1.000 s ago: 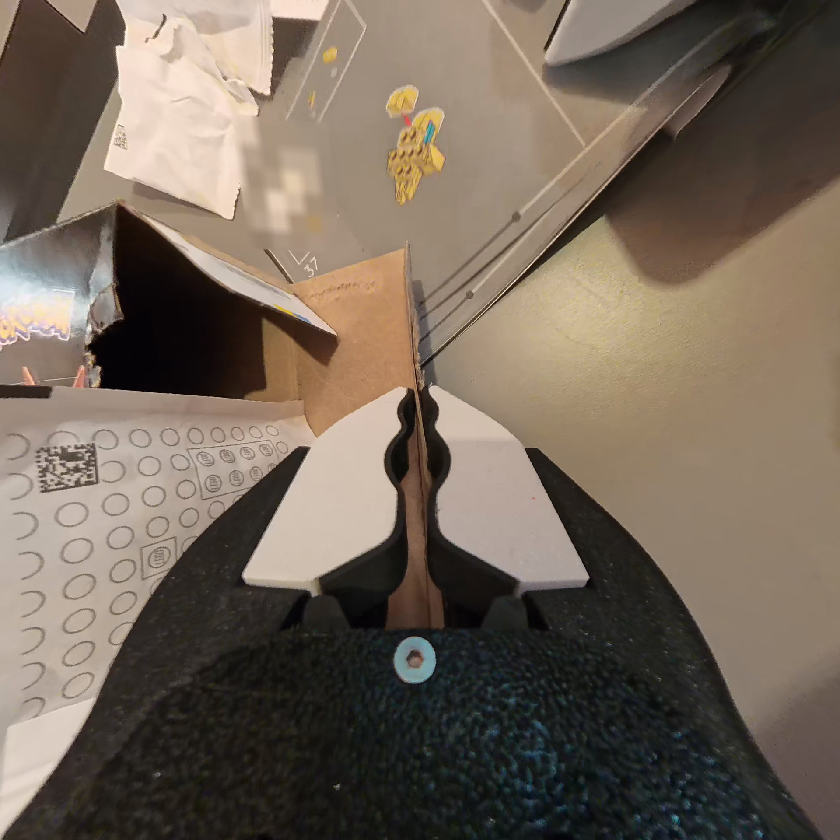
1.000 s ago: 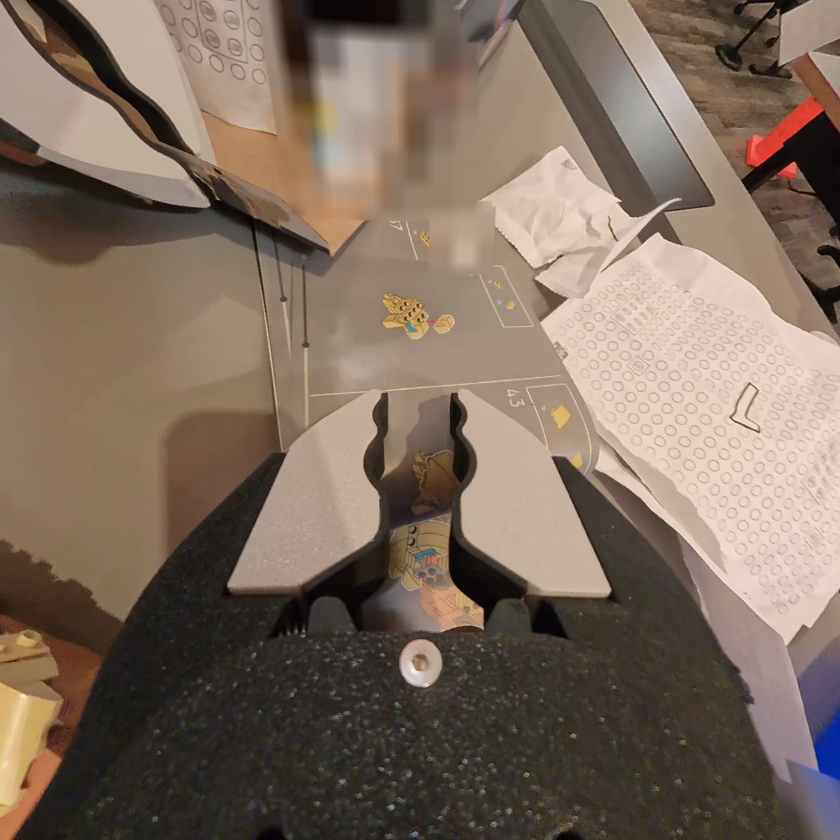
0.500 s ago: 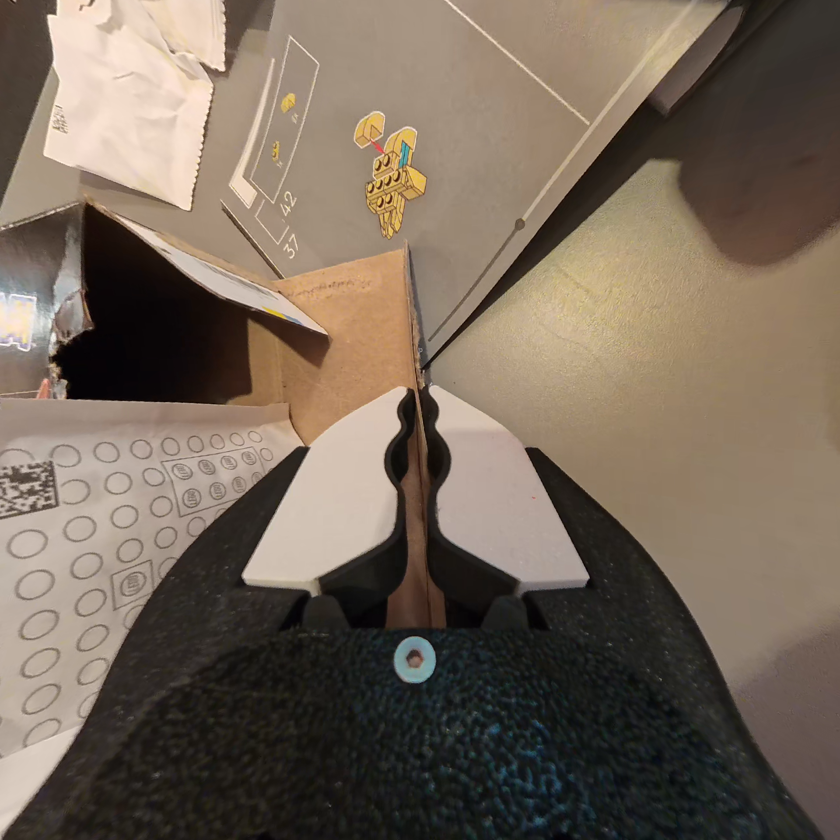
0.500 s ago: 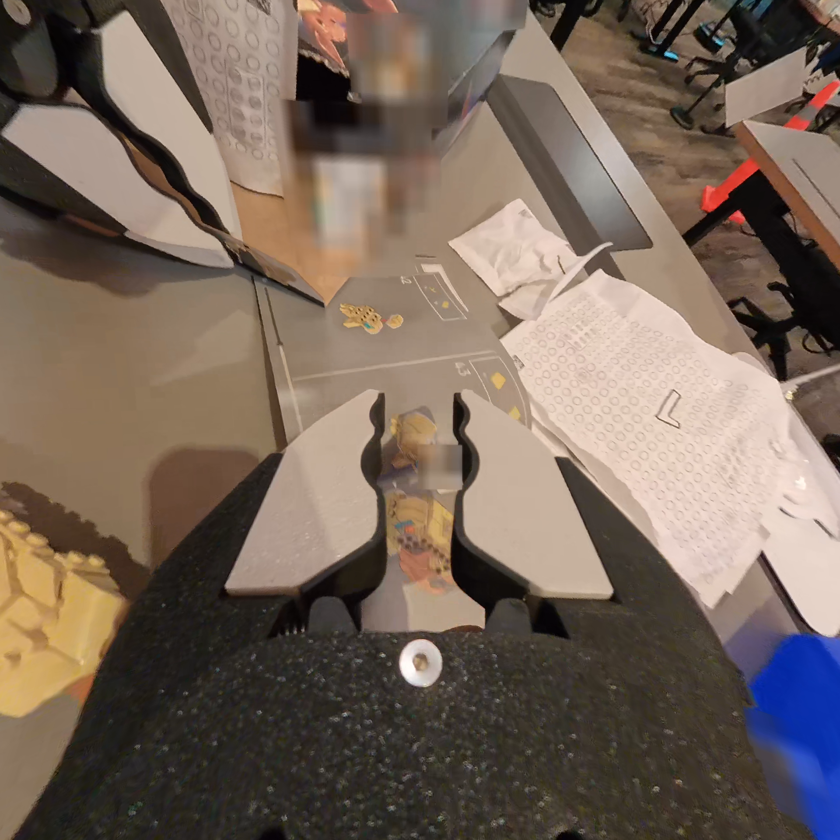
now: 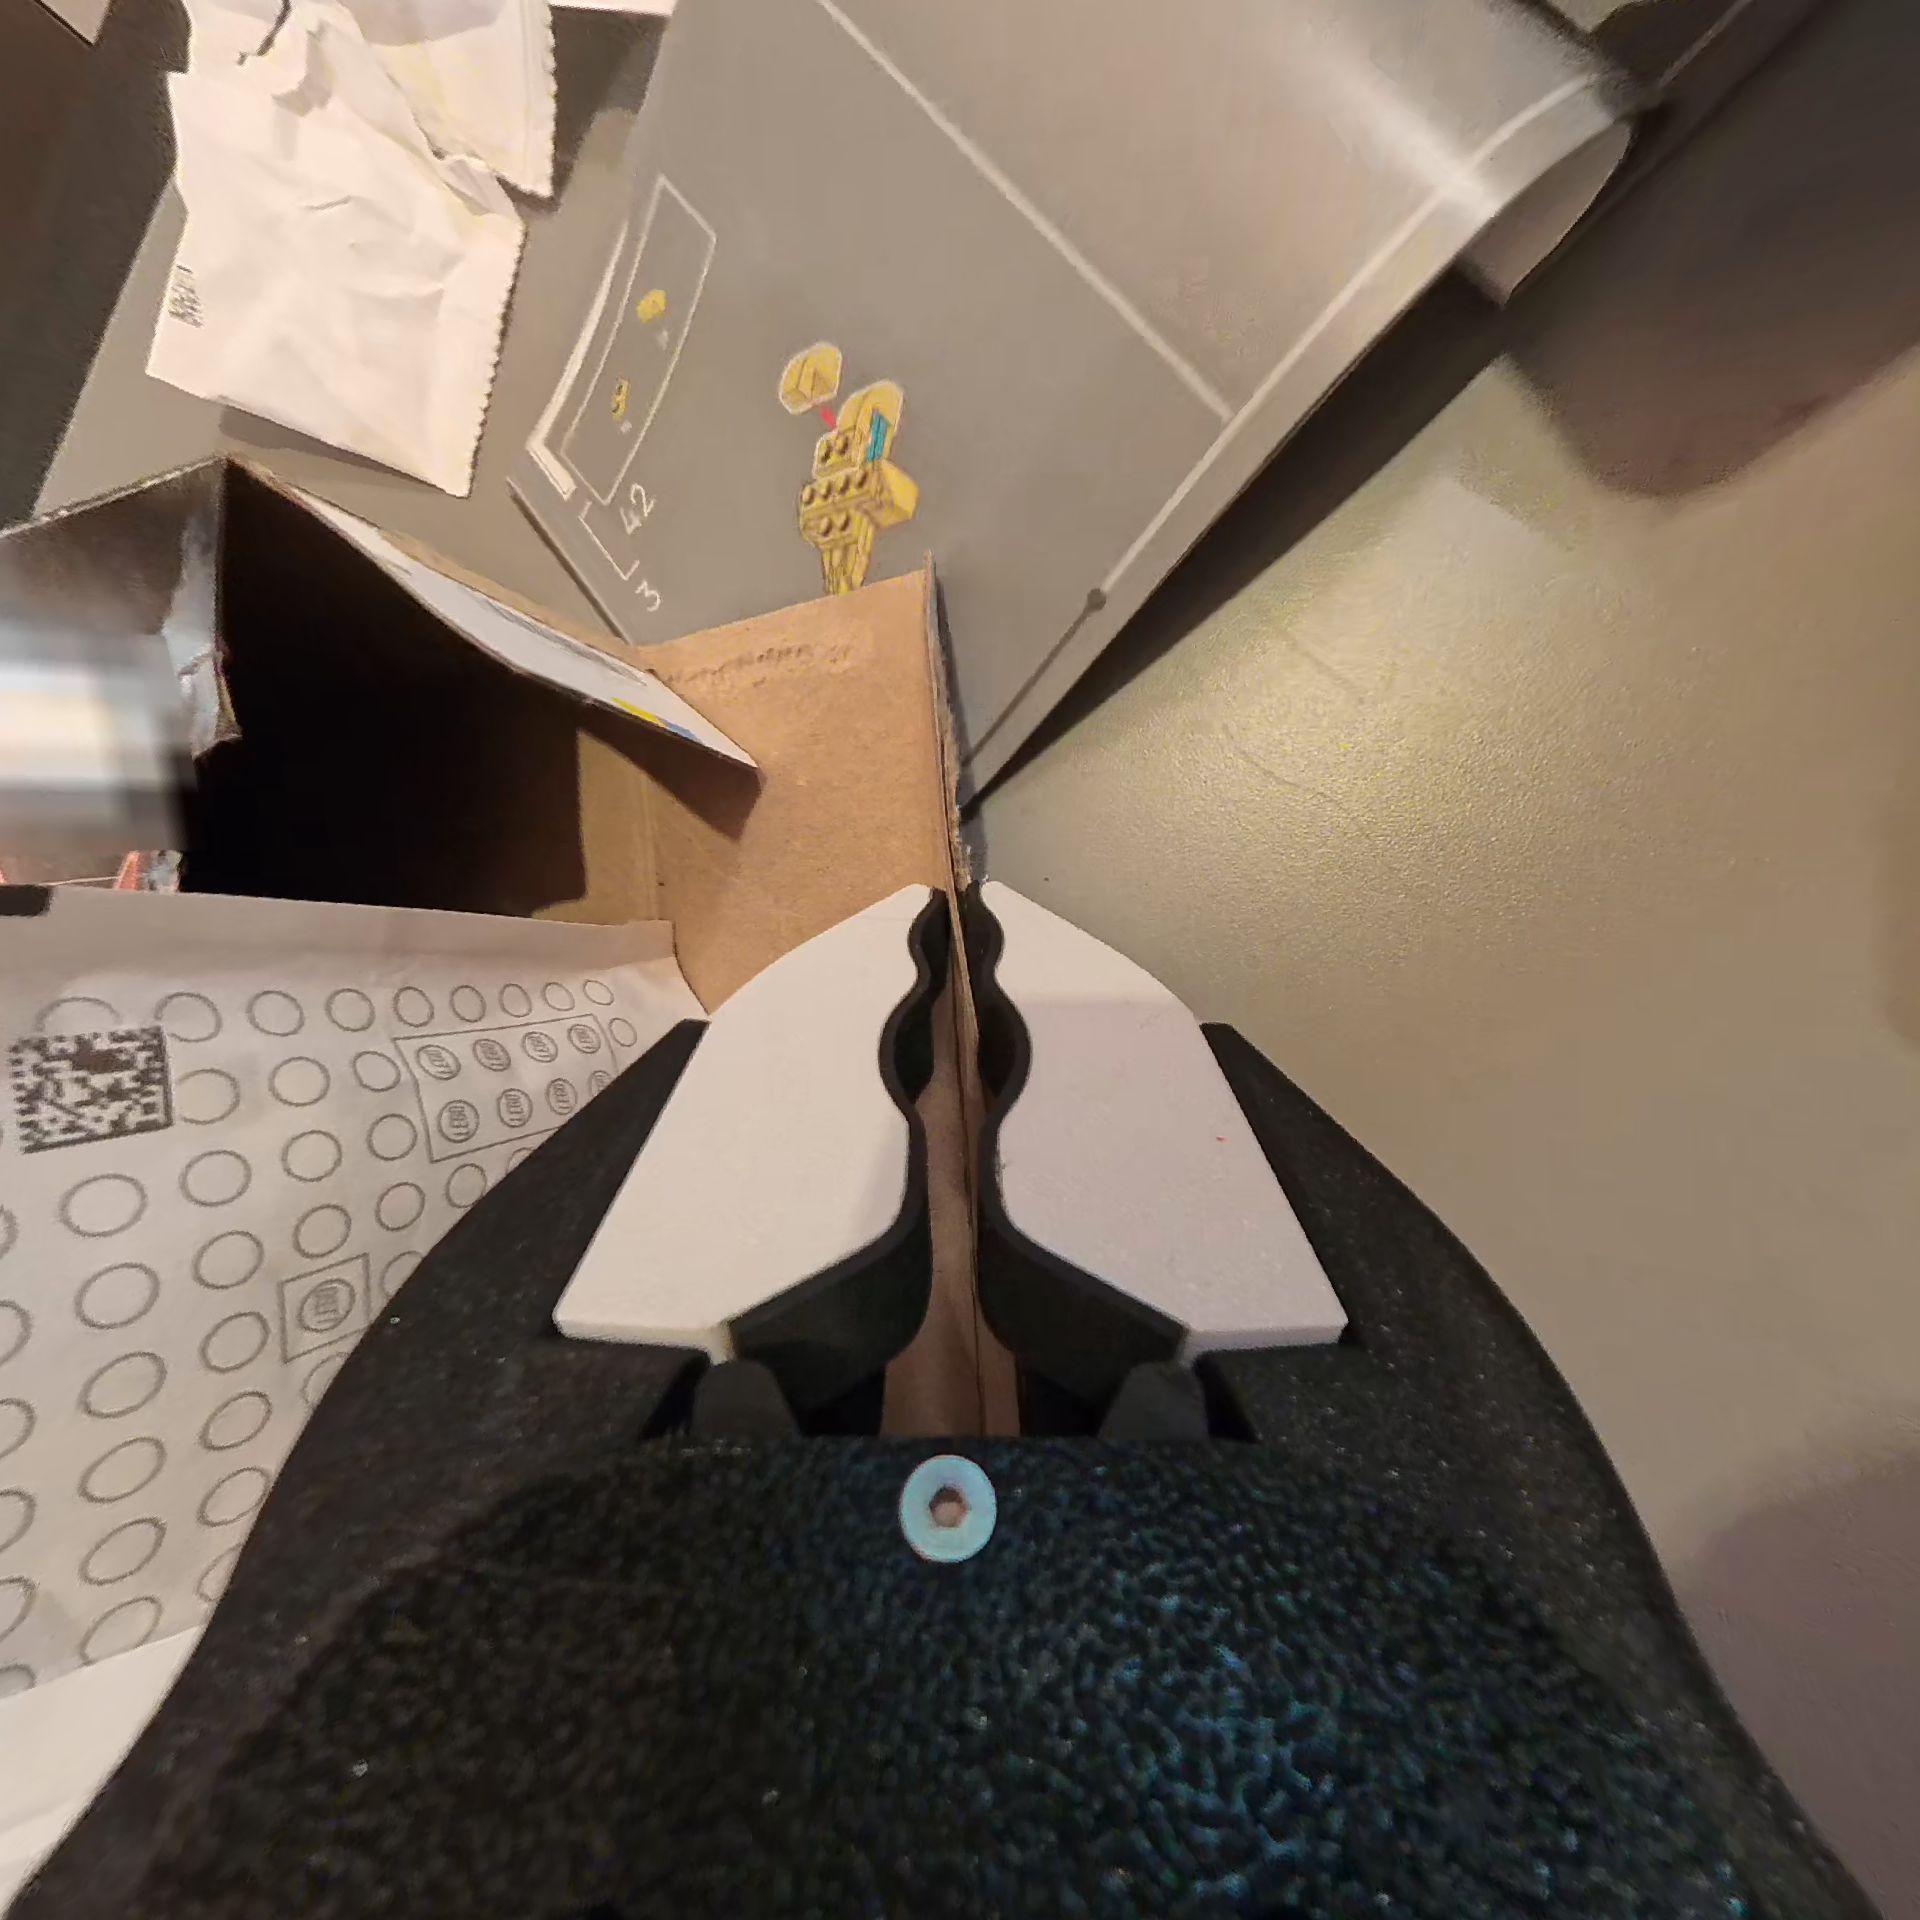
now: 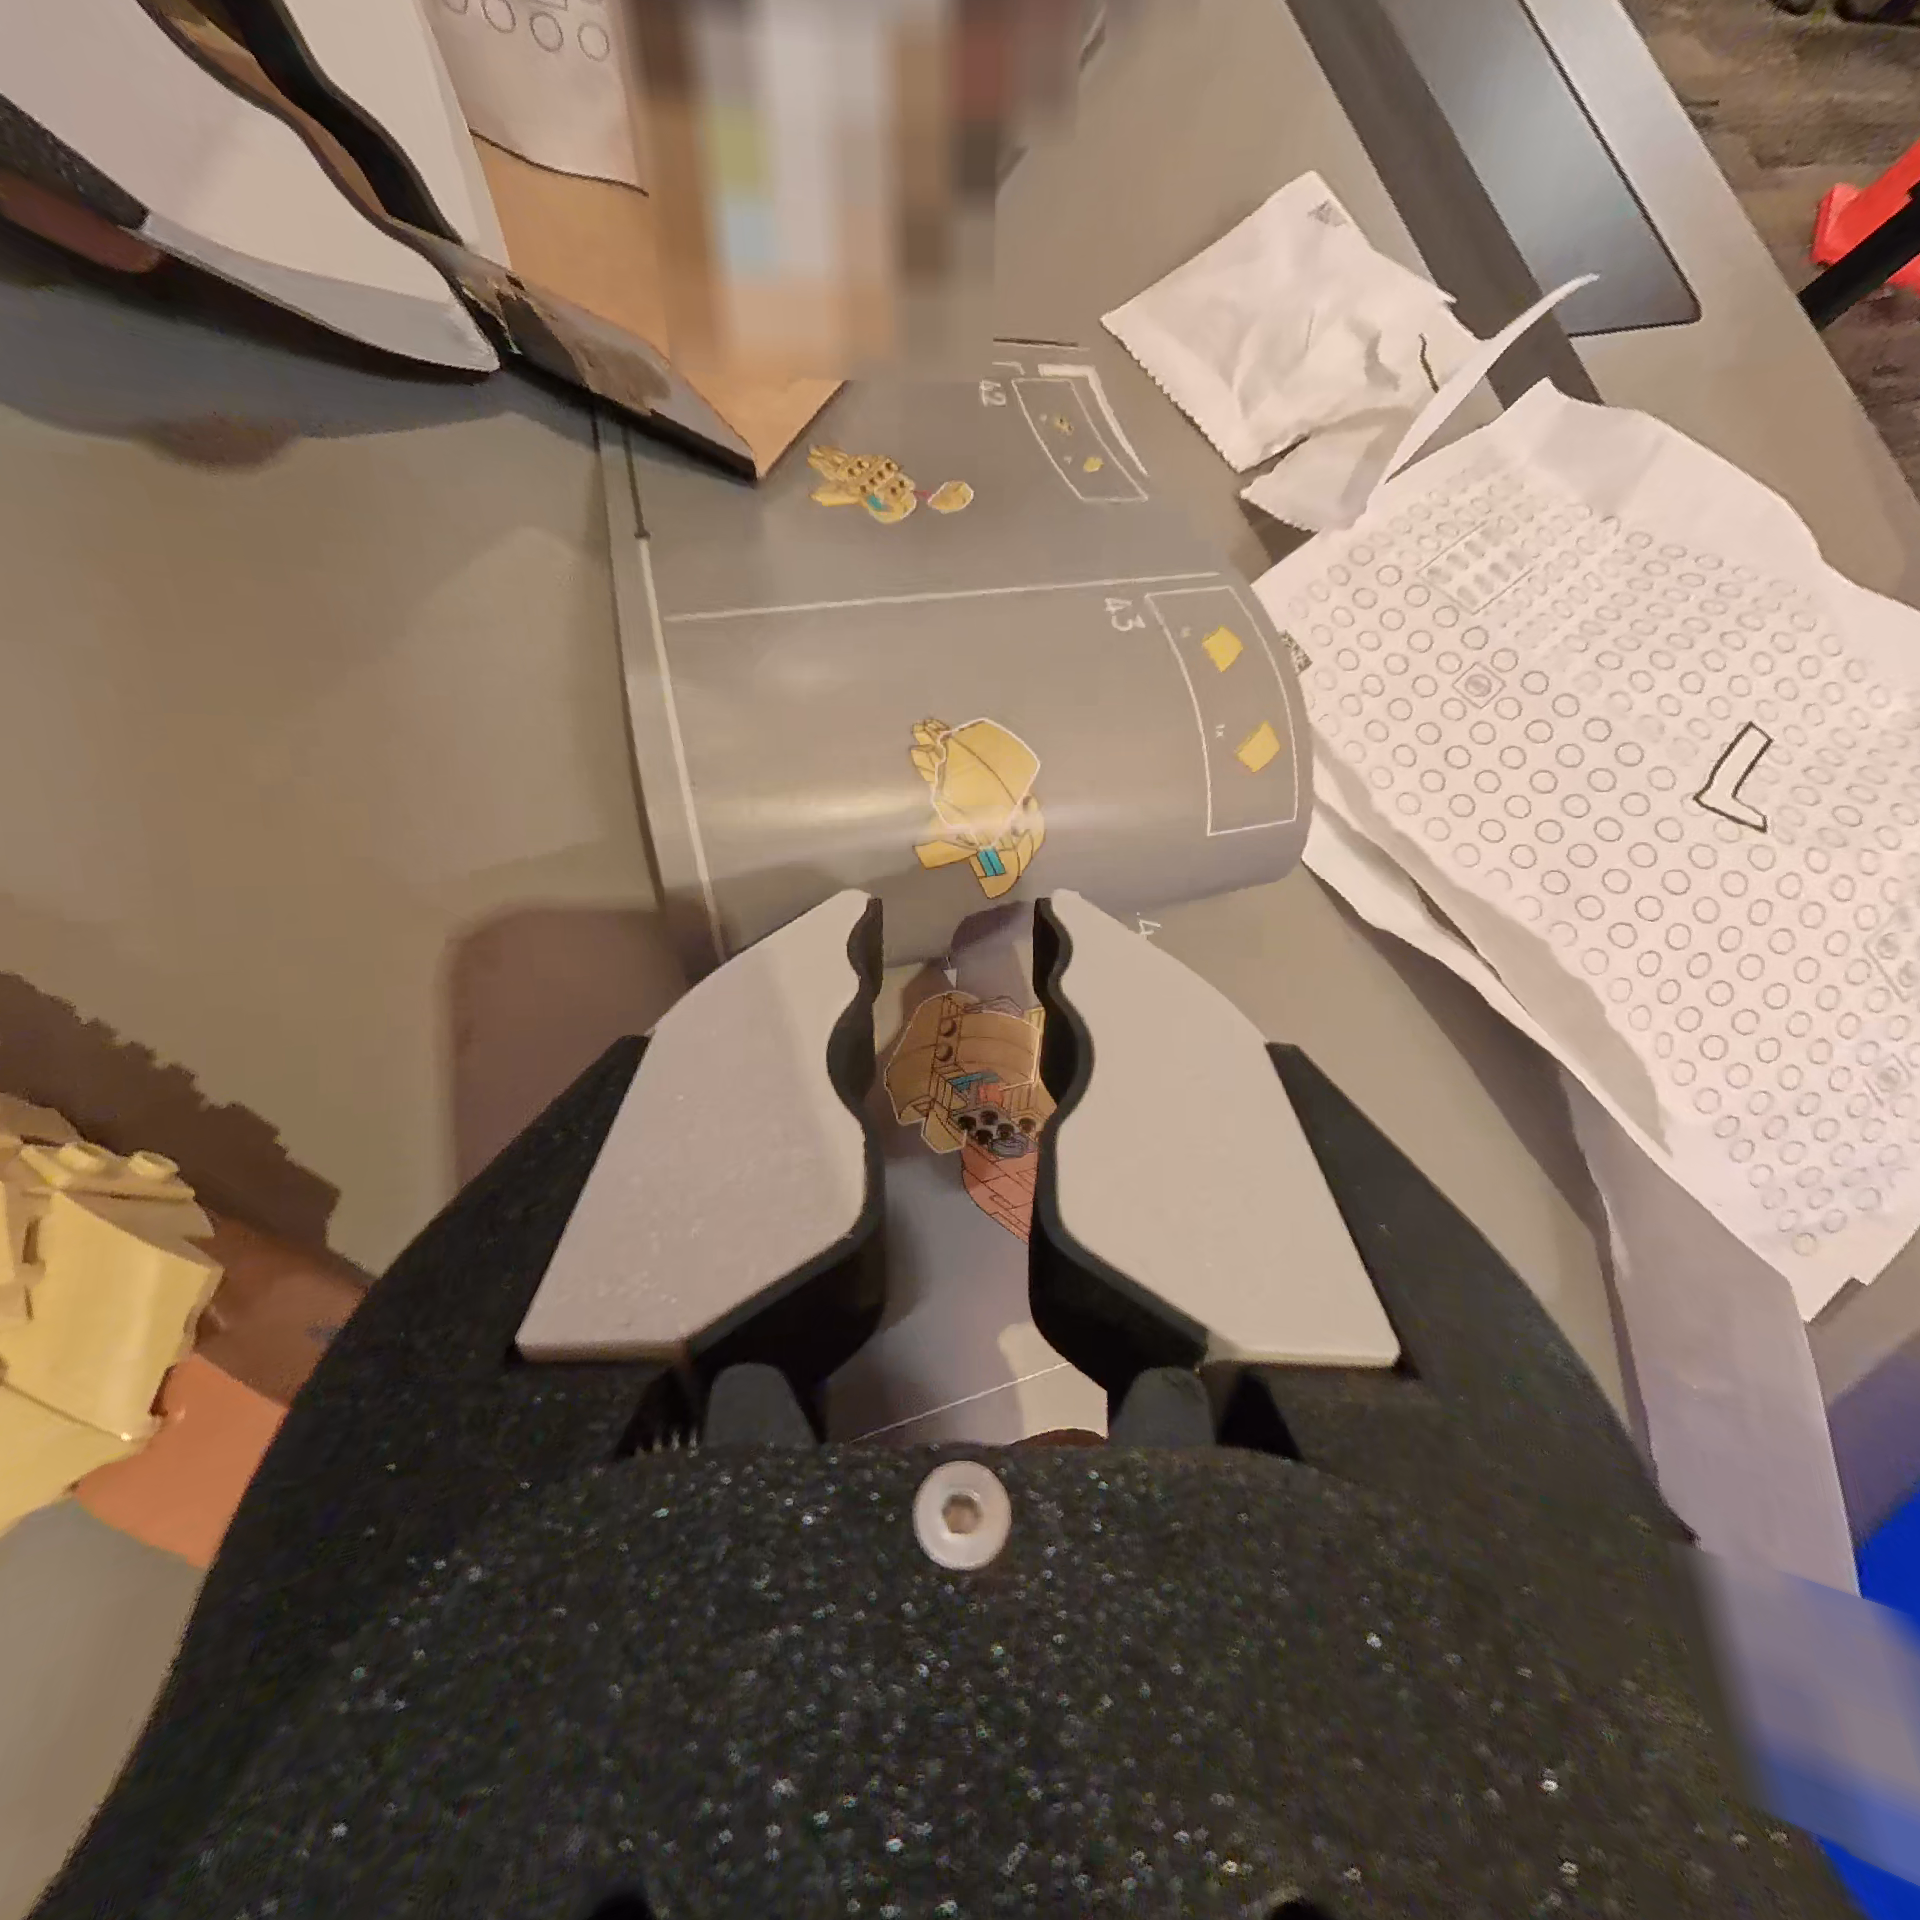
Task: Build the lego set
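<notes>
The left gripper (image 5: 961, 914) has its 2 white fingers clamped on the thin edge of a brown cardboard box flap (image 5: 831, 748), pads pressed against both faces. The open box stands at the grey instruction booklet's (image 6: 935, 644) far edge on the grey bench (image 5: 1507, 935). The right gripper (image 6: 956, 925) hovers over the booklet's curled page, fingers apart and gripping nothing. White circle-printed paper bags (image 6: 1610, 831) lie to its right; tan brick pieces (image 6: 83, 1320) sit by the bench's left edge.
</notes>
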`<state>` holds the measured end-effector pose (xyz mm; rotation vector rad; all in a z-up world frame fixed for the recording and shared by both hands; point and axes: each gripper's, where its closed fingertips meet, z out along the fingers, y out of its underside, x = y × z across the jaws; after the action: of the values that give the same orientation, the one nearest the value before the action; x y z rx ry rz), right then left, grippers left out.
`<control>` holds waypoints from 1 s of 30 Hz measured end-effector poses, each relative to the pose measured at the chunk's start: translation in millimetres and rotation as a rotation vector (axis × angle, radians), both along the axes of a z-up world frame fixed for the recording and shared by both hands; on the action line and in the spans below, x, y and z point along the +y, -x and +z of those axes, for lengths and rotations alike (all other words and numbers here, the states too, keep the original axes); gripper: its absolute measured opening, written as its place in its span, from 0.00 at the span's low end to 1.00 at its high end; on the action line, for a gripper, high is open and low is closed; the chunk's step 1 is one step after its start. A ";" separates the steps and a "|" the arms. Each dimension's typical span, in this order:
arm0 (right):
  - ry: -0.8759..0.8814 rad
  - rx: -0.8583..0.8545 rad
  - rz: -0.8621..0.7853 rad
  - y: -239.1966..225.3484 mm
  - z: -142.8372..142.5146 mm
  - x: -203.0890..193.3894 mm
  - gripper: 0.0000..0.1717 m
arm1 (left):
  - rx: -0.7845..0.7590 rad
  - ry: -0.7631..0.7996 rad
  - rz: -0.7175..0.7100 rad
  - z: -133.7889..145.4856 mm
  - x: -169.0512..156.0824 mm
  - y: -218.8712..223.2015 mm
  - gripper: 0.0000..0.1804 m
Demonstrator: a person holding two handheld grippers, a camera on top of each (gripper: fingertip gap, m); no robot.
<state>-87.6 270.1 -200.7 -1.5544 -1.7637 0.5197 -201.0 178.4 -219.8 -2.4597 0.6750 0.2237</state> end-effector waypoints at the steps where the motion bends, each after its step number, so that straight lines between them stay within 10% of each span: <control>1: 0.000 0.001 -0.001 1.2 0.0 0.1 0.16 | 0.001 -0.002 0.000 0.6 0.0 0.1 0.01; 20: 0.011 0.053 -0.063 -15.0 -7.1 5.8 0.16 | 0.004 0.012 -0.013 -7.2 0.5 -2.1 0.04; 30: 0.160 0.204 -0.082 -53.8 20.4 -12.4 0.13 | -0.207 -0.204 -0.122 33.3 14.1 -31.6 0.12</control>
<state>-33.8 257.8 -180.3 -1.6128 -1.5286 0.7668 -169.4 192.5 -186.5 -2.2013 0.6740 -0.0100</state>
